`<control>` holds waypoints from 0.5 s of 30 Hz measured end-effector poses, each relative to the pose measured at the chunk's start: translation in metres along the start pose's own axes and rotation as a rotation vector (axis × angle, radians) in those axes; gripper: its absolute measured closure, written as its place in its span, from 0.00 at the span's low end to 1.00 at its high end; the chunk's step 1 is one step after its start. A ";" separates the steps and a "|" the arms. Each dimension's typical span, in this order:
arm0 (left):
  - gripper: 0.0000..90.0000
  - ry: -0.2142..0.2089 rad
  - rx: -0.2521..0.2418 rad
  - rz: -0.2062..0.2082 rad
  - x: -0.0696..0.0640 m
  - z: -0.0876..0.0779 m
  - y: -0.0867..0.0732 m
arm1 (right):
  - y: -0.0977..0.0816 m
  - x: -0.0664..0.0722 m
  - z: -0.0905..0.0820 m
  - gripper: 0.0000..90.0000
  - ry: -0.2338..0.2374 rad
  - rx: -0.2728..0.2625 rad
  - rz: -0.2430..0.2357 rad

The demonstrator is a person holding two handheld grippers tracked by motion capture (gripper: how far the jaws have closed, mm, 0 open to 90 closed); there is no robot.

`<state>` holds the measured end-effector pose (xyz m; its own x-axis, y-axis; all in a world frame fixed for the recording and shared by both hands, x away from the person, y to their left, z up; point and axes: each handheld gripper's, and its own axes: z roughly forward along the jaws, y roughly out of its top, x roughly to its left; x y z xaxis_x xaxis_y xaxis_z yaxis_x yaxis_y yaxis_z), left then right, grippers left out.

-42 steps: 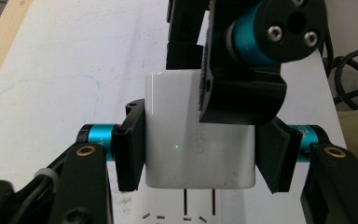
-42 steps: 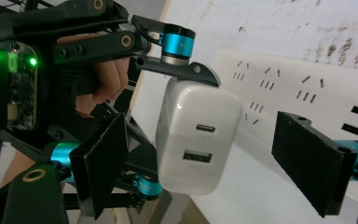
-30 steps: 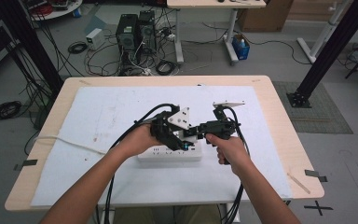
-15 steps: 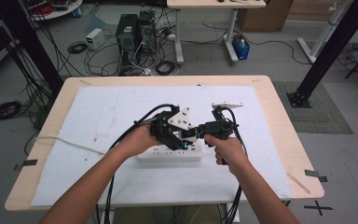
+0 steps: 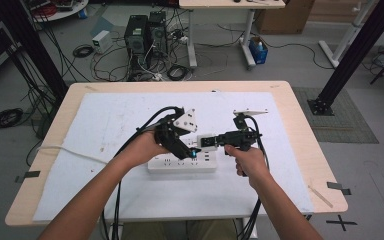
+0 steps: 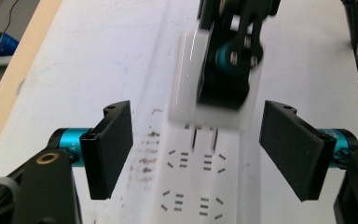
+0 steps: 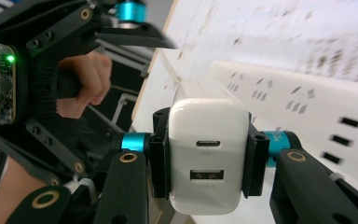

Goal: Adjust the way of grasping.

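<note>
The right gripper (image 7: 200, 161) is clamping its fingers (image 7: 159, 156) on a white charger (image 7: 208, 156) above the power strip (image 5: 182, 162) near the counter's (image 5: 300, 150) middle, seemingly plugging it in. The left gripper (image 6: 200, 149) is hovering spread apart; next comes aligning prongs with slots.

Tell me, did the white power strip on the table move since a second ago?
No. The power strip lies at the same spot on the white sheet, same gap to the table front edge.
</note>
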<state>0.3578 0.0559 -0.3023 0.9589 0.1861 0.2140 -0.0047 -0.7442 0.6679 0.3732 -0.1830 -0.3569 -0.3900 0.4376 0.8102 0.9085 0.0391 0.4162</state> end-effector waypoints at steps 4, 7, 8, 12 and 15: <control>0.23 0.005 0.015 -0.043 0.005 -0.013 -0.011 | 0.002 -0.001 -0.011 0.69 -0.035 -0.021 -0.016; 0.23 0.035 0.057 -0.069 0.009 -0.025 -0.022 | 0.003 0.001 -0.022 0.69 -0.088 -0.034 -0.056; 0.23 0.036 0.073 -0.084 0.010 -0.029 -0.026 | 0.003 0.003 -0.025 0.69 -0.114 -0.033 -0.070; 0.23 0.051 0.141 -0.148 0.014 -0.044 -0.044 | 0.004 0.004 -0.039 0.69 -0.173 -0.032 -0.093; 0.23 0.071 0.164 -0.199 0.015 -0.057 -0.055 | 0.004 0.004 -0.047 0.69 -0.201 -0.031 -0.091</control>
<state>0.3567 0.1364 -0.2957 0.9140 0.3792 0.1440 0.2330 -0.7814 0.5789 0.3679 -0.2233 -0.3327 -0.4293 0.6040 0.6715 0.8646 0.0600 0.4988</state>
